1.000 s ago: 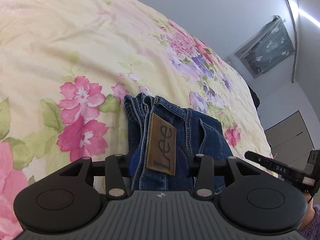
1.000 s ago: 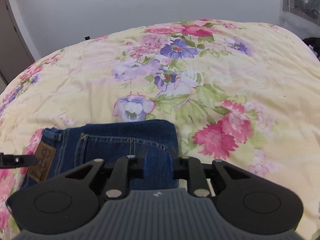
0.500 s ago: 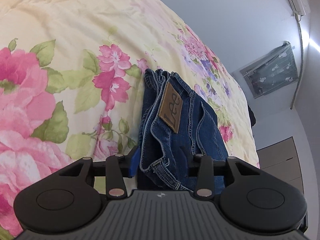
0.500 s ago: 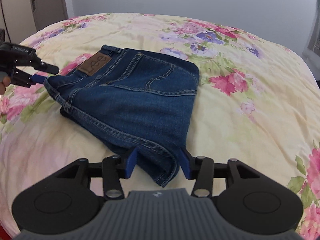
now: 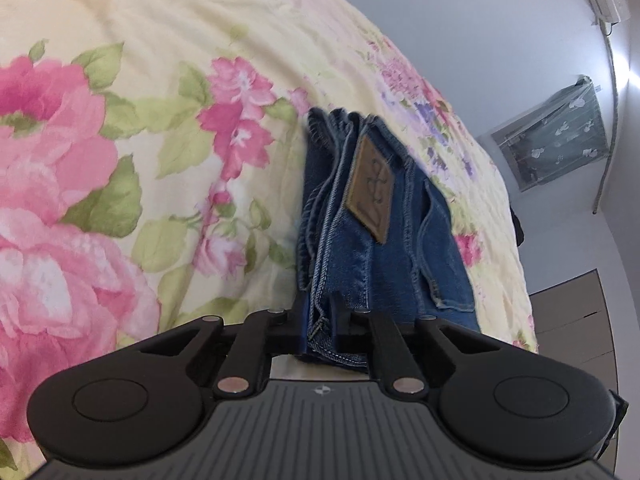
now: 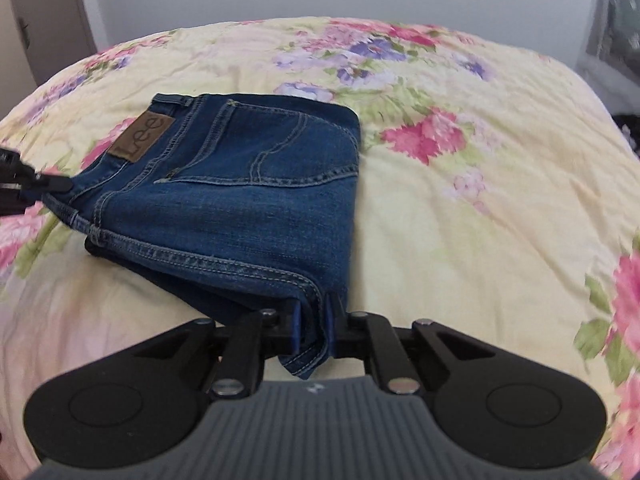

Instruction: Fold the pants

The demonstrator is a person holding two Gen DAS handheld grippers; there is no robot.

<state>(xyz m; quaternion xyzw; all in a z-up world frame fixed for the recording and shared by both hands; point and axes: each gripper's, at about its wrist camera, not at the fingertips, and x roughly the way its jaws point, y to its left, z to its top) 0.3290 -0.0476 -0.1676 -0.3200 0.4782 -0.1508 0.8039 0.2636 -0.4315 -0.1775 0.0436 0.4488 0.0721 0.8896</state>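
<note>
The folded jeans point(image 6: 256, 184) lie on the flowered bedspread point(image 6: 460, 208), ahead of both jaws; left gripper point(image 5: 319, 322) and right gripper point(image 6: 313, 330) are each closed on a thick corner of denim; the bundle looks heavy and floppy, so the seamed edges seem the best hold.

pants point(image 6: 248, 184): blue denim | patch point(image 6: 142, 140): brown leather | bedspread point(image 6: 460, 220): matt cloth

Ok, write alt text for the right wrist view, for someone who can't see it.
Folded blue jeans lie on a floral bedspread, with the right gripper shut on their near corner. At the left edge, the left gripper pinches the waistband end near the brown Lee patch.
</note>
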